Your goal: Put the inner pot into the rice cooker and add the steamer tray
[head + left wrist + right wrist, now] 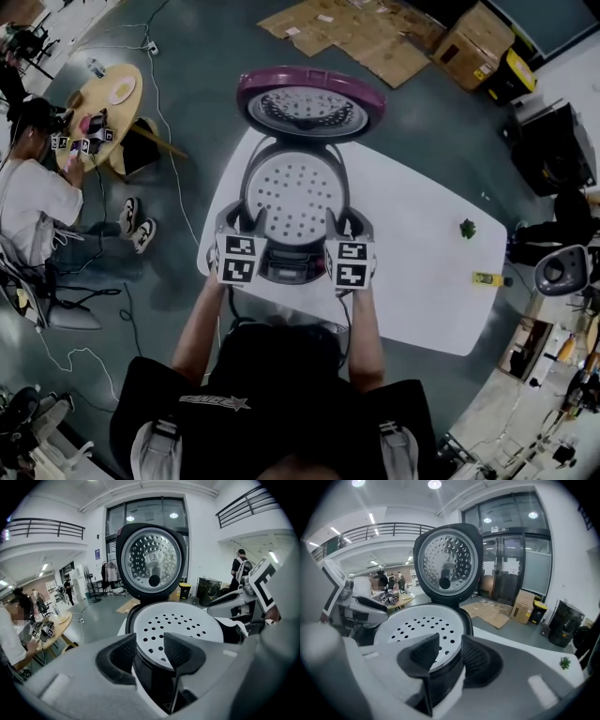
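Grey workshop floor is showing all round a white bench [422, 272]. Flattened cardboard [366, 33] is lying at 1 o'clock, and a person is sitting by a round table [105, 98] at 10 o'clock. On the bench's 10 o'clock end the cooker [291, 267] is standing, its lid [309, 101] gaping open at 12 o'clock.

Filling the cooker's mouth, the tray [295, 197] is sitting level, with nothing lying on its holes. No pot is showing. The tray is covering the well, so I am judging the pot already seated beneath. Both gripper views are showing only a dark wall under the tray's rim.

Straddling that rim, the left gripper [246, 220] is sitting at 7 o'clock and the right gripper [349, 220] at 5 o'clock. Both are standing with jaws apart and the rim running between the pads. Neither seems to be pressing on it.

Step in hand, as I am reading it: letting go of the seated tray. Doing it well is meaning keeping both jaw pairs wide, drawing both grippers off together toward 6 o'clock, and not snagging the rim. A catch on one side would be tipping the tray.

A small green thing [467, 228] and a yellow one [489, 278] are lying at the bench's 3 o'clock side, well apart from the cooker.
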Demonstrator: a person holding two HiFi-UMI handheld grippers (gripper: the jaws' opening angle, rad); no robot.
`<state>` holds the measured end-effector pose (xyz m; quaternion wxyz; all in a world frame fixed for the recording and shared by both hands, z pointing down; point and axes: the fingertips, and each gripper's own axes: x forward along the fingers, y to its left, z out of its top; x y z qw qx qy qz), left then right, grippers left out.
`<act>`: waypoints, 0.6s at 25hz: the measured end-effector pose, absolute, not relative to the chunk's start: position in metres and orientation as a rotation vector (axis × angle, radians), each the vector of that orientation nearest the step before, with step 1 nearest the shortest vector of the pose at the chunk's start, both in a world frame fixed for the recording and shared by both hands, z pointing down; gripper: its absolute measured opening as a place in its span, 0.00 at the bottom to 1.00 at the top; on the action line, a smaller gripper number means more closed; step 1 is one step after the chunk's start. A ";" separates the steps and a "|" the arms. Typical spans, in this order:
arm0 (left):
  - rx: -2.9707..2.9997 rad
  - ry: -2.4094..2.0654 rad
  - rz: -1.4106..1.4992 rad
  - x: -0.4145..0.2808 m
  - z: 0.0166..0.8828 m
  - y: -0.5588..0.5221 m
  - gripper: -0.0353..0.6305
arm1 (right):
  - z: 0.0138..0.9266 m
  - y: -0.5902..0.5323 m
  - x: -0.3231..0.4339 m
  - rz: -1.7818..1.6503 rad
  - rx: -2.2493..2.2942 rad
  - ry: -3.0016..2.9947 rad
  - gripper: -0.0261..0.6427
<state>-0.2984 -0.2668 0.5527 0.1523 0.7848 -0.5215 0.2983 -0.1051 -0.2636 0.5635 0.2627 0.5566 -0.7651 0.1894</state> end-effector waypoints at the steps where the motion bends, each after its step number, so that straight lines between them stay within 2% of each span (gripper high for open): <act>1: 2.257 -1.503 0.849 -0.298 0.549 -0.266 0.34 | 0.559 -0.263 -0.105 0.503 1.515 -2.078 0.26; 15: 2.431 -1.652 0.610 -0.287 0.461 -0.257 0.34 | 0.456 -0.243 -0.076 0.242 1.740 -2.193 0.26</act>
